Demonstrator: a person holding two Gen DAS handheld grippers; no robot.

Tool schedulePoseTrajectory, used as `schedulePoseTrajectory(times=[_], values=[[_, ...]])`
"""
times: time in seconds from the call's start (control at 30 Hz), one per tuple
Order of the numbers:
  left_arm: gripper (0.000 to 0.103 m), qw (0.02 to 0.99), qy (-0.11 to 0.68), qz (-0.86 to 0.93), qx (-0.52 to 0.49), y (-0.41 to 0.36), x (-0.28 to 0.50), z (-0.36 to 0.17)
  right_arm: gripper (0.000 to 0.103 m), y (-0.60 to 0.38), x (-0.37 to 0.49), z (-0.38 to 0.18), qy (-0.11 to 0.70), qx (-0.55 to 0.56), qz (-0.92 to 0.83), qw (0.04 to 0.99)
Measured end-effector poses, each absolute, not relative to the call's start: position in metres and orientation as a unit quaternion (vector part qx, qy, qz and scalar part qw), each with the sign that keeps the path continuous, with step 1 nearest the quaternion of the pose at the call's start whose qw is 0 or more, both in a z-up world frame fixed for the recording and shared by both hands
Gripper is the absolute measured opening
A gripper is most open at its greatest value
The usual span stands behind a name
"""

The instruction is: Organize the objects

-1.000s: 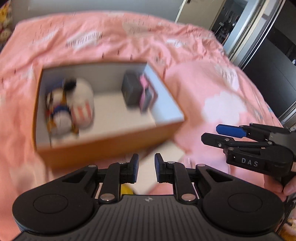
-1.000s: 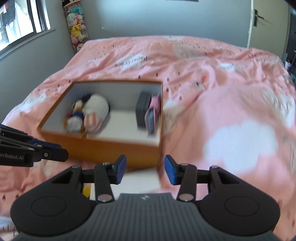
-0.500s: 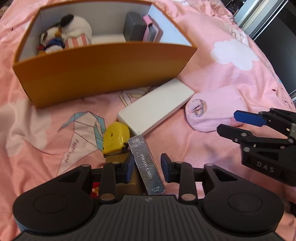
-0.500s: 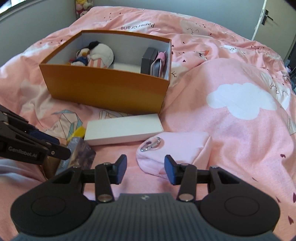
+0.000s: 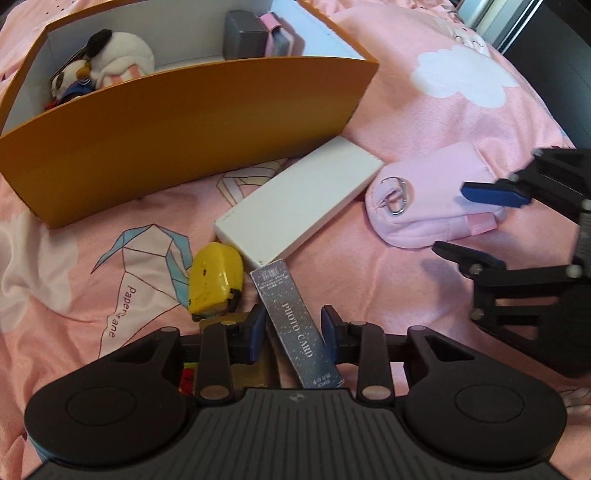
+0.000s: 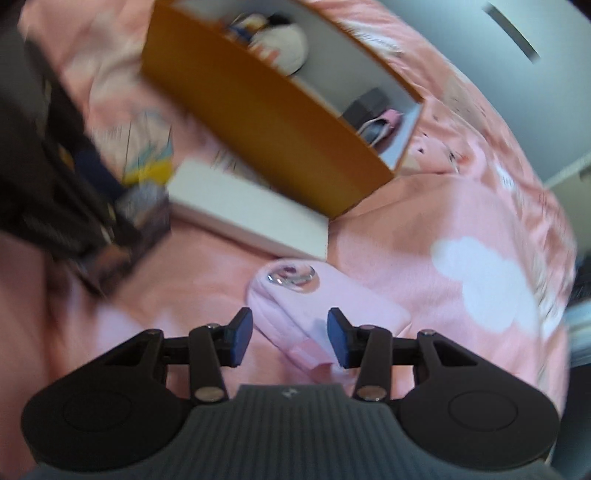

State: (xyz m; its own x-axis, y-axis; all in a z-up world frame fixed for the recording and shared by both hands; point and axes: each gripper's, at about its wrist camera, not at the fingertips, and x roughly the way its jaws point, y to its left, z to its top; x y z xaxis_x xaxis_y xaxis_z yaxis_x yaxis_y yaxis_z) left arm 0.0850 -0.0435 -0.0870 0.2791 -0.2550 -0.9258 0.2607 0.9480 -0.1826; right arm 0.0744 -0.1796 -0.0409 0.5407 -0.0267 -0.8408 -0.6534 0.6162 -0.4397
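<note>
An orange box [image 5: 184,122] stands on the pink bed, with a plush toy [image 5: 110,59] and a grey case [image 5: 245,33] inside. In front lie a white flat box [image 5: 299,206], a yellow toy [image 5: 216,280], a grey "PHOTO CARD" box [image 5: 295,328] and a pink pouch [image 5: 428,195] with a metal clip. My left gripper [image 5: 293,332] is open, its jaws on either side of the photo card box. My right gripper [image 6: 290,338] is open around the near end of the pink pouch [image 6: 317,306]; it also shows in the left wrist view [image 5: 476,225].
The pink duvet [image 5: 443,92] covers the whole bed and is soft and uneven. A dark wardrobe [image 5: 554,29] stands at the far right. A small tan item [image 5: 236,369] lies under my left fingers. The right wrist view is blurred.
Both grippers have dropped from above the box to the items in front of it. The left closed in over the photo card box; the right tilted and moved onto the pink pouch.
</note>
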Motion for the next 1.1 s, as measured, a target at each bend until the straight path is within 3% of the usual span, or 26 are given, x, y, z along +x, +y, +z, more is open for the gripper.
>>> schedulePoseTrajectory(times=[0.3, 0.47, 0.73, 1.1], values=[[0.037, 0.779, 0.608, -0.155, -0.023, -0.042, 0.096, -0.105, 0.05, -0.168, 0.07, -0.071, 0.421, -0.534, 0.227, 0.697], [0.035, 0.779, 0.607, -0.154, -0.03, -0.038, 0.096, -0.104, 0.048, -0.172, 0.078, -0.07, 0.428, -0.515, 0.221, 0.709], [0.025, 0.795, 0.589, -0.143, -0.029, -0.032, 0.087, -0.087, 0.03, -0.173, 0.076, -0.055, 0.413, -0.489, 0.223, 0.735], [0.025, 0.819, 0.551, -0.149, -0.053, -0.023, 0.079, -0.057, 0.025, -0.172, 0.094, 0.006, 0.436, -0.307, 0.249, 0.808]])
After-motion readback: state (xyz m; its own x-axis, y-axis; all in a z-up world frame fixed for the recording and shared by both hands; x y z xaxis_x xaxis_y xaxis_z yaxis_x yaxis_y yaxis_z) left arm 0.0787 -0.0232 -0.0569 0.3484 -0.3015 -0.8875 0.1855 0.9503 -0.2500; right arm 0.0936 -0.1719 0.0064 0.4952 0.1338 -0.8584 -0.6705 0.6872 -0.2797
